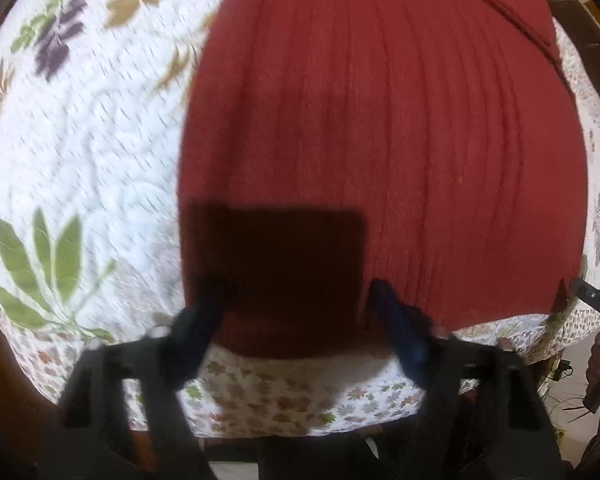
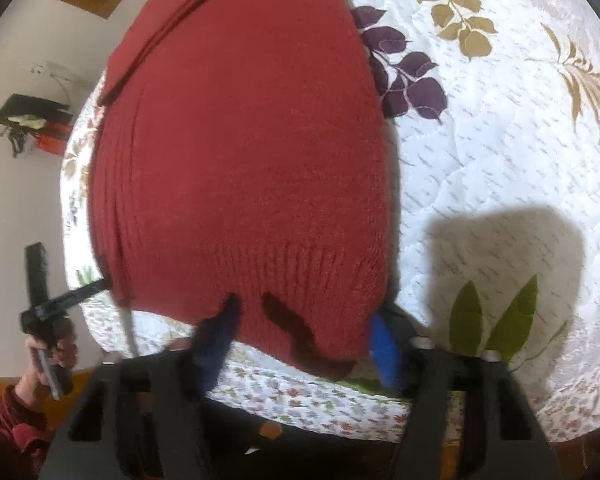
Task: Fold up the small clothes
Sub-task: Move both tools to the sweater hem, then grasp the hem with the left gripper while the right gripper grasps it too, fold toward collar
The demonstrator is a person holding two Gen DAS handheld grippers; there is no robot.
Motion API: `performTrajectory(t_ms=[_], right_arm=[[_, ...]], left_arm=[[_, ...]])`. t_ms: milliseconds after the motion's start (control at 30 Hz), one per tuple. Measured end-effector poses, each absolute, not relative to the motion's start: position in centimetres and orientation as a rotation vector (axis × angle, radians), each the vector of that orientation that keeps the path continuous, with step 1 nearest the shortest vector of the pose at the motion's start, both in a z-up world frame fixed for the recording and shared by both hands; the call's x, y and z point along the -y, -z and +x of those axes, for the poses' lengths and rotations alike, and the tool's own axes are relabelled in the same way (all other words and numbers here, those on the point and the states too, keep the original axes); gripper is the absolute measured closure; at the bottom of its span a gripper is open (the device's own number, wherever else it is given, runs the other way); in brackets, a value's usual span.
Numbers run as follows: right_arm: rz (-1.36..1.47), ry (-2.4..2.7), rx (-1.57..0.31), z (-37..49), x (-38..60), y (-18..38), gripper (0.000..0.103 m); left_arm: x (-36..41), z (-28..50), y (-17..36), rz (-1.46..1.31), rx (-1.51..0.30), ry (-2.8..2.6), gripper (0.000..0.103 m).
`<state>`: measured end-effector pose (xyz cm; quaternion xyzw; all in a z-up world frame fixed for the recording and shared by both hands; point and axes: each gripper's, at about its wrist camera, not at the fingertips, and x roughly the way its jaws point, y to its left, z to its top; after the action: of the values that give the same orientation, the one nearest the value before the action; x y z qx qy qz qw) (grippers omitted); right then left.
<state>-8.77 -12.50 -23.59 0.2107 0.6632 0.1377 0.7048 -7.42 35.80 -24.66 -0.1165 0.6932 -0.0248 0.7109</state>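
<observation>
Black gripper fingers (image 1: 204, 320) fill the lower frame. Both the left gripper (image 1: 300, 312) and right gripper (image 2: 304, 328) are spread wide, straddling the near hem of a red knitted garment (image 1: 380, 140) lying flat on the floral quilt (image 1: 80, 160), seemingly ready to pinch it for folding.

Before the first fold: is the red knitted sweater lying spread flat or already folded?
Mostly spread: red knitted sweater lies flat on the floral quilt, ribbed hem nearest; at its far end one part lies folded over.
</observation>
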Motion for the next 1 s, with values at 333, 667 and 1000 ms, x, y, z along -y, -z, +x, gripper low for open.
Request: performTrajectory(t_ms=[333,667,1000], right_arm=[[0.714,-0.473,-1.349,-7.3,14.4,19.3,0.096],[0.722,-0.506,-1.205,-0.3,15.4,13.3,0.096],[0.666,-0.505,-1.308,-3.4,14.9,14.6,0.096]], left_arm=[[-37.1,-6.6,18.5,-0.363,-1.389,0.116,0.099],[-39.9,-1.0,13.2,-0.393,-1.25,0.092,0.099],[-40.2,-5.9,18.8,-0.398,-1.407,0.112,0.092]])
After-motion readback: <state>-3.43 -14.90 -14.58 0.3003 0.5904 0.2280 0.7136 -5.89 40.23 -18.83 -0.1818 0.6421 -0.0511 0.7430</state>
